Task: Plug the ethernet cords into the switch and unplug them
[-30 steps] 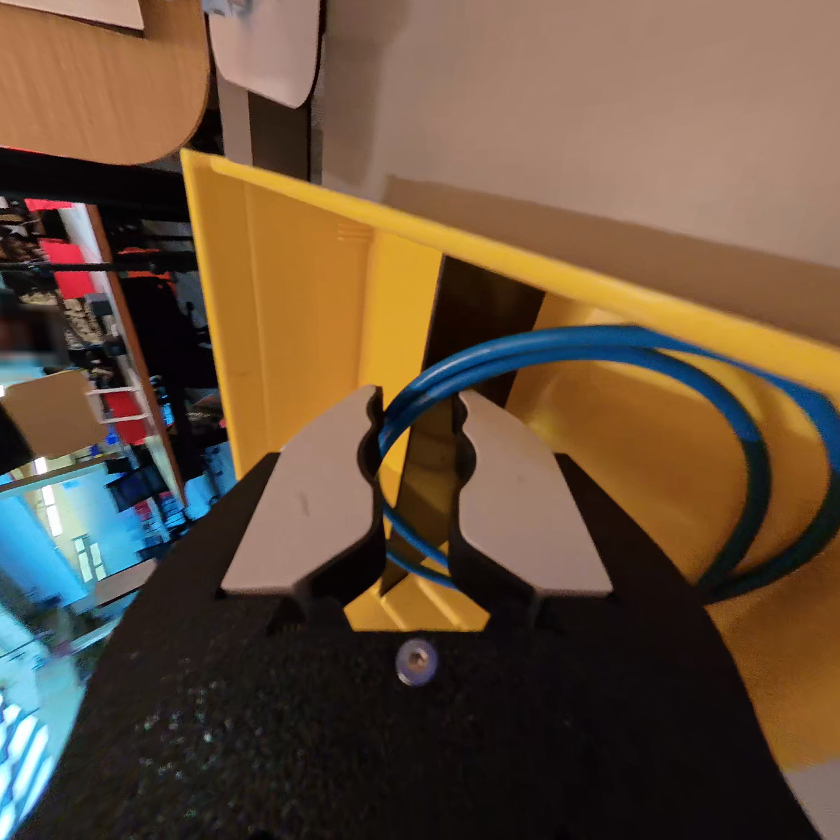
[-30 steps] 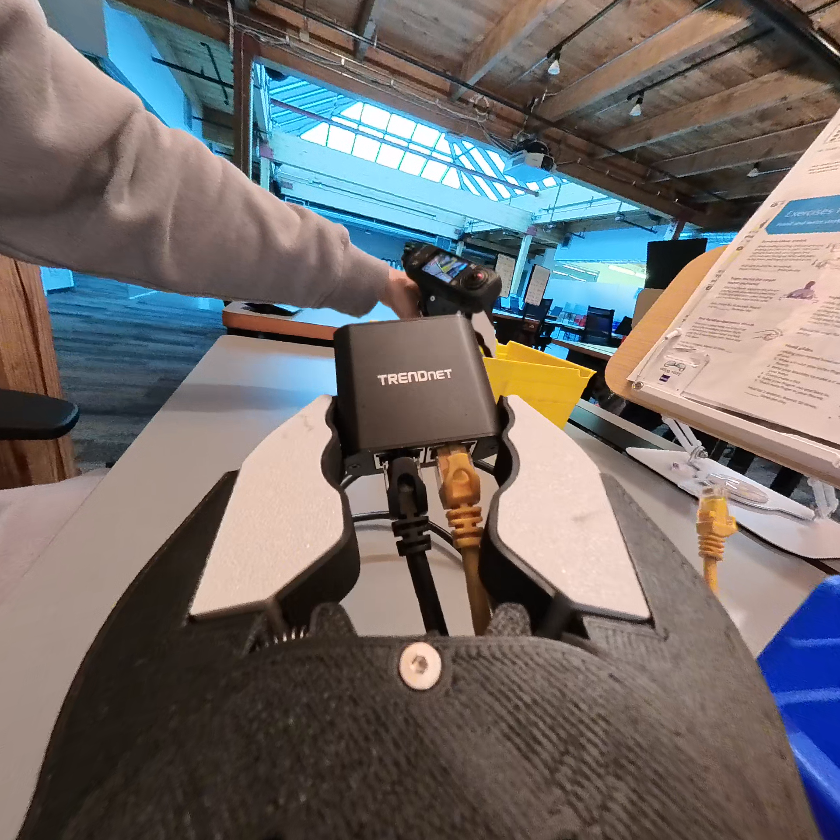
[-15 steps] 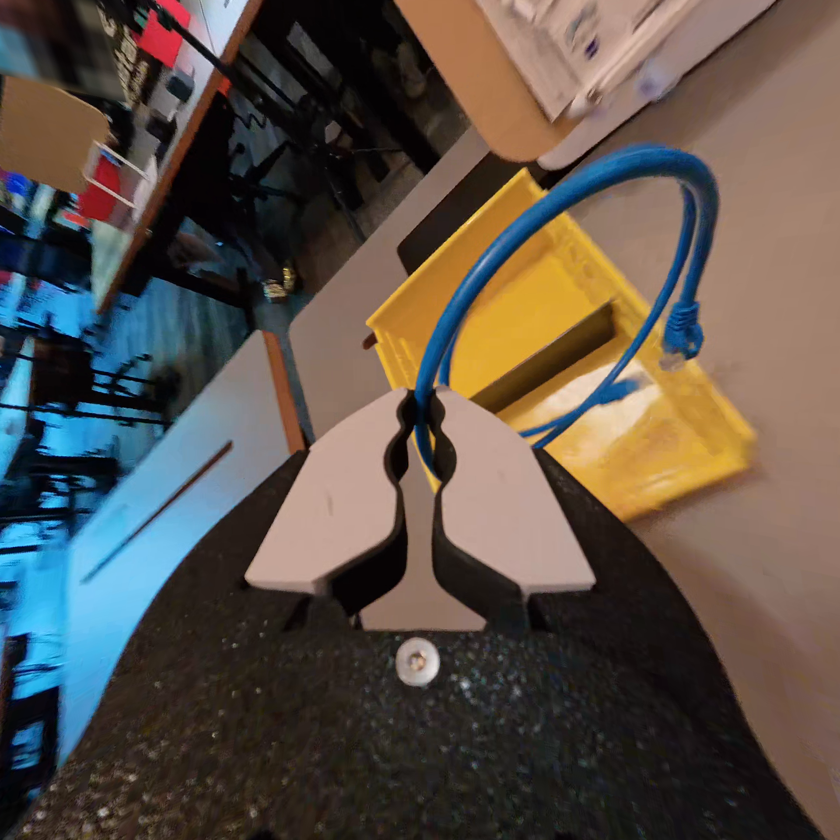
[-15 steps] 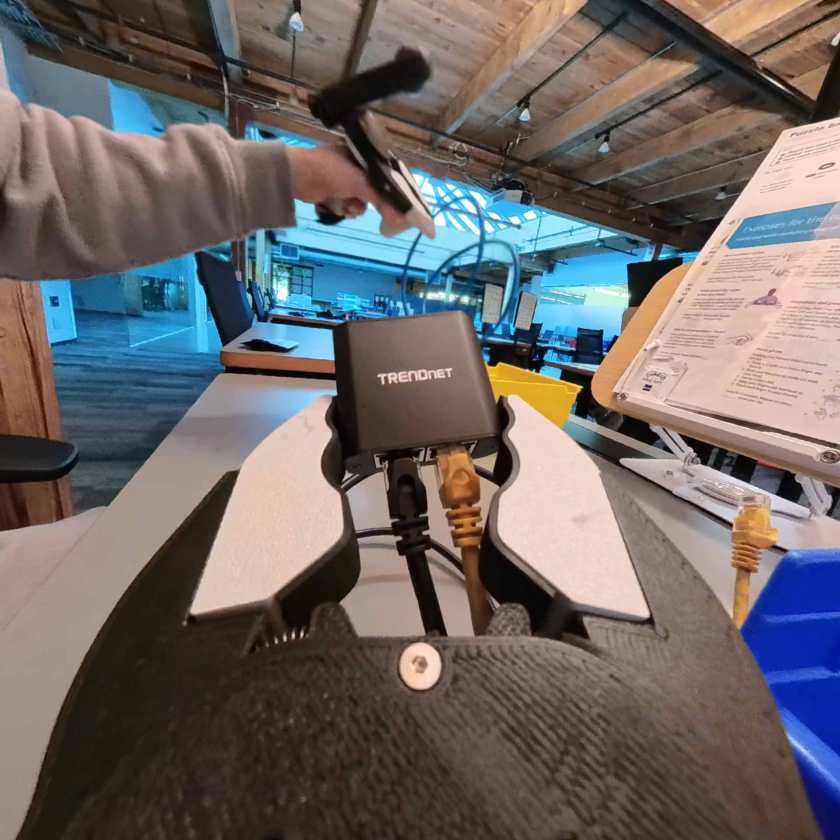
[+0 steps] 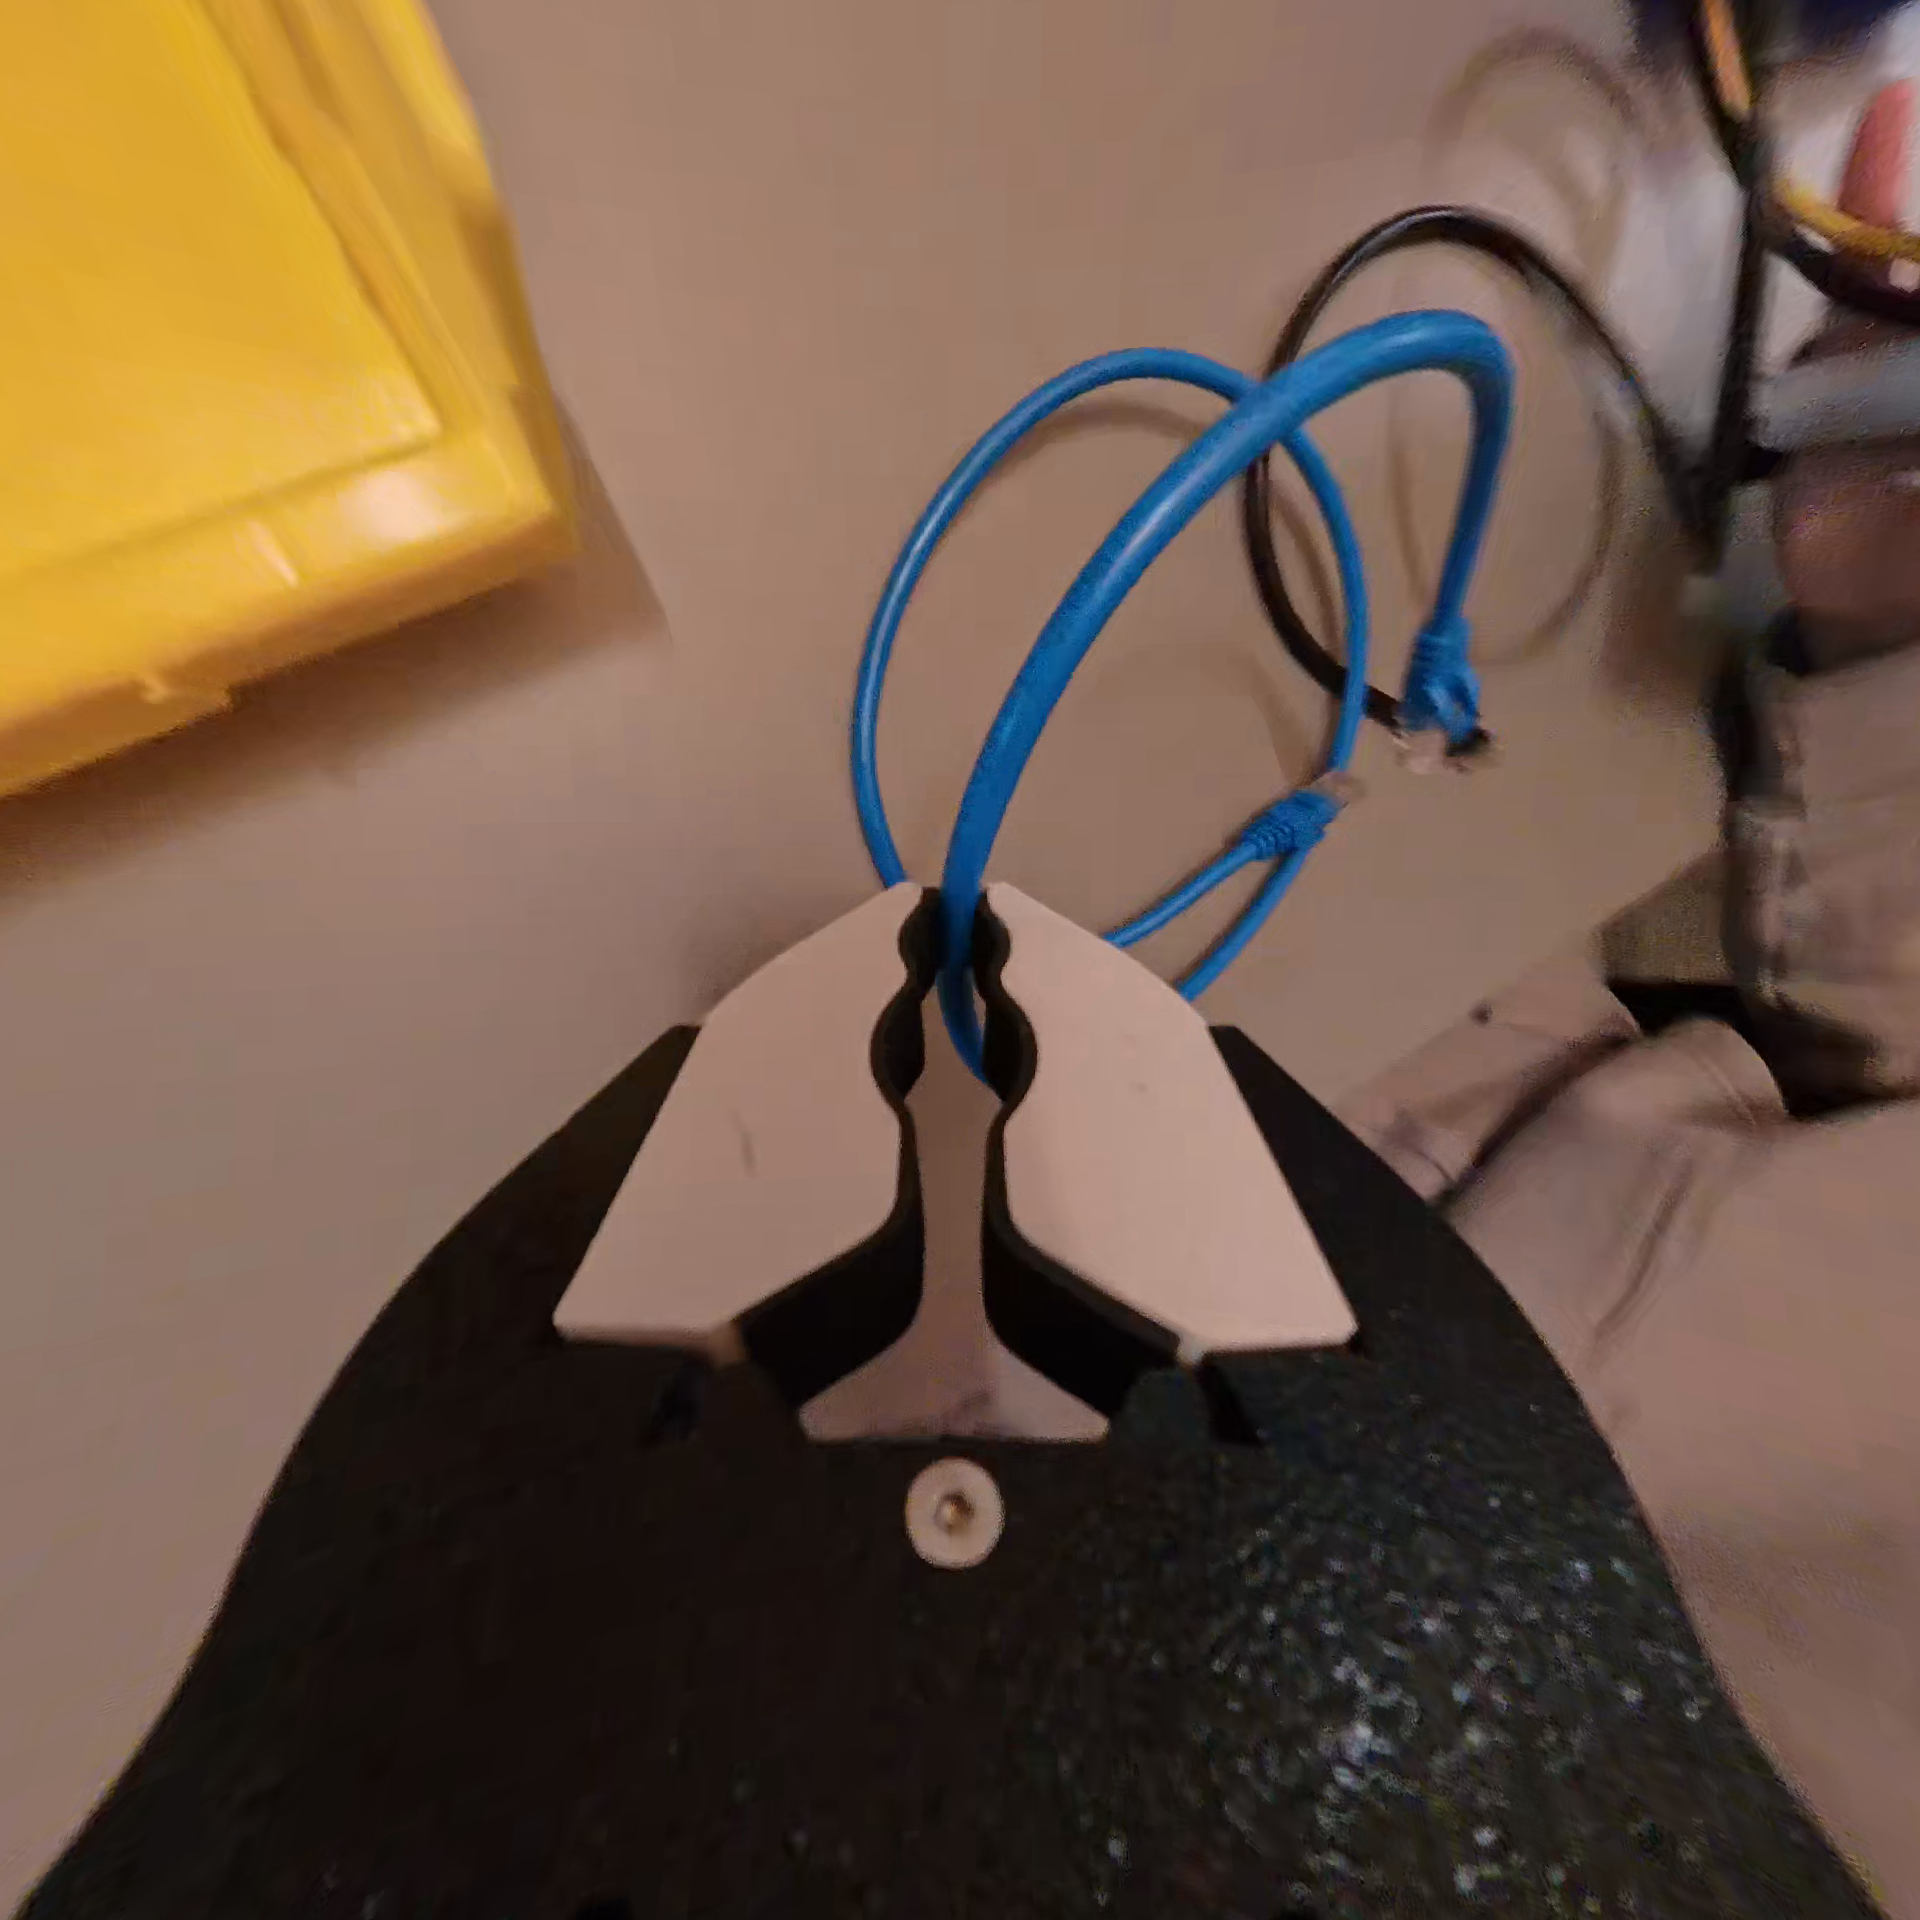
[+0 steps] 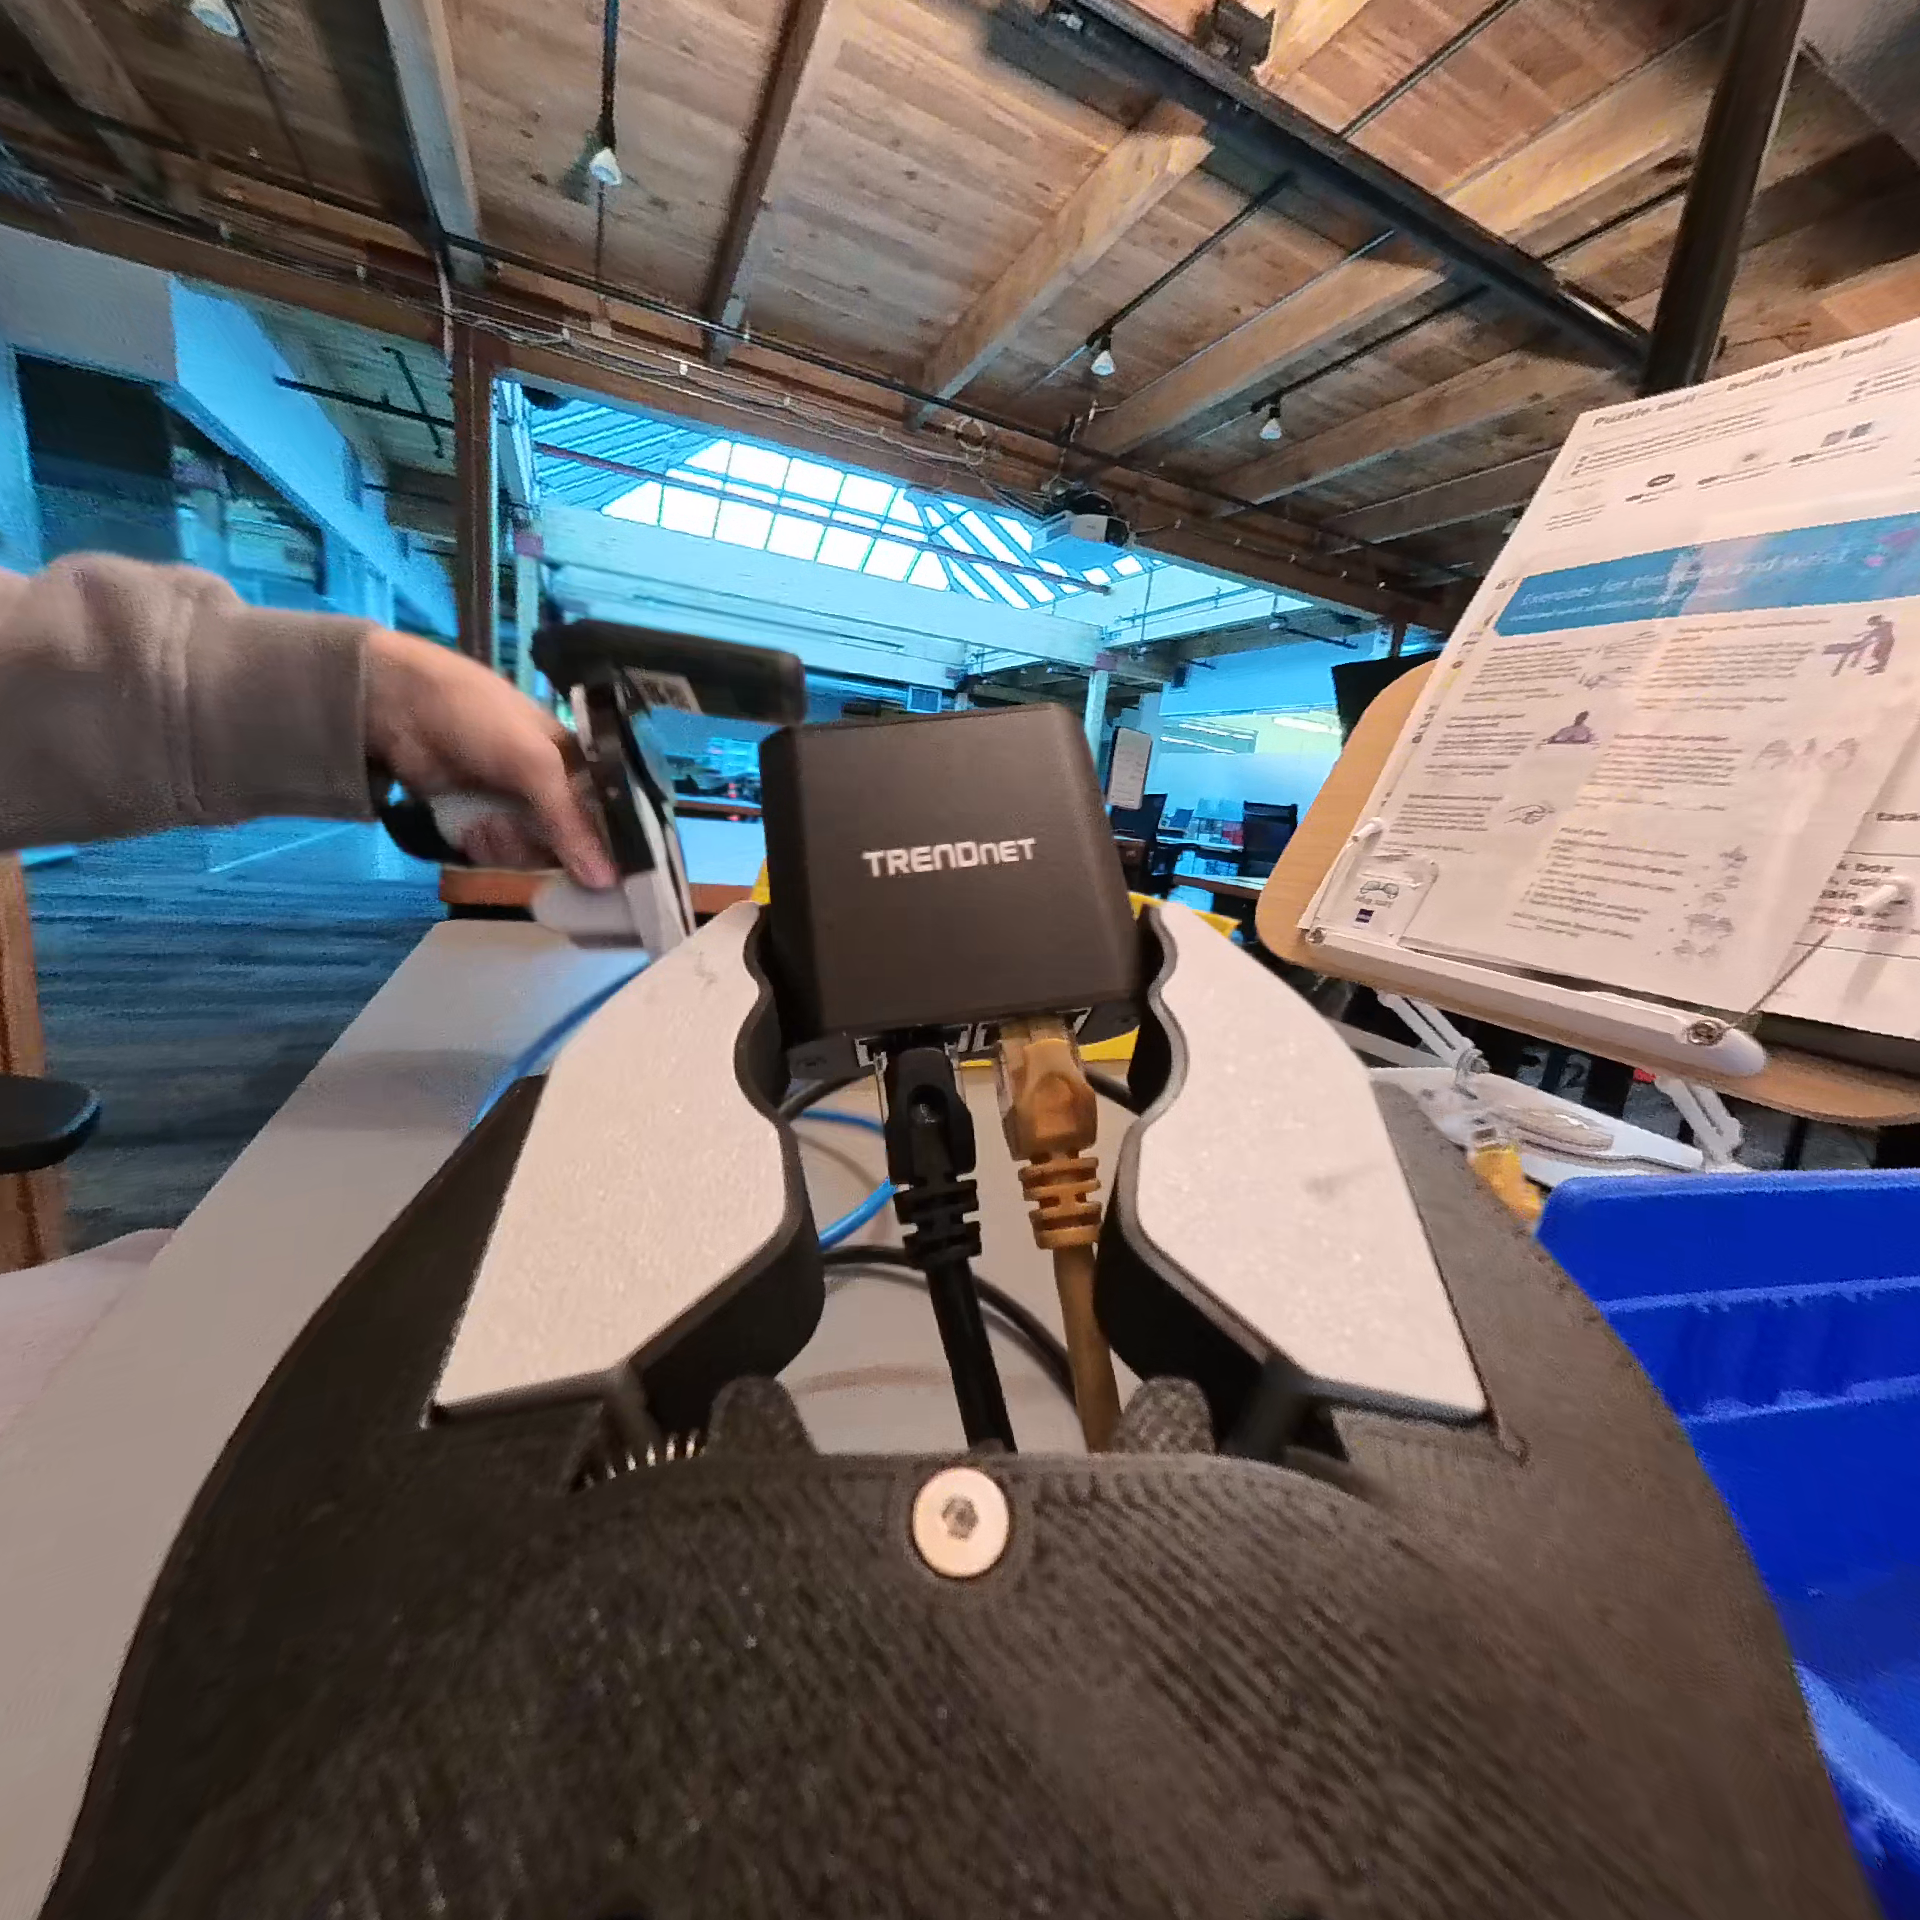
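— Where's the blue cord (image 5: 1049, 665)?

— Pinched at the tips of my left gripper (image 5: 951, 914), nearly closed on it. It loops up beyond the fingers, both plugs dangling free to the right above the table (image 5: 416, 935), clear of the yellow bin (image 5: 208, 364).

— And the switch (image 6: 940, 868)?

— Clamped between the fingers of my right gripper (image 6: 951, 997), which grip its sides, ports facing me. A black cord (image 6: 935, 1174) and a yellow cord (image 6: 1055, 1143) sit plugged in side by side, trailing back between the fingers. A blue bin (image 6: 1766, 1351) sits just right.
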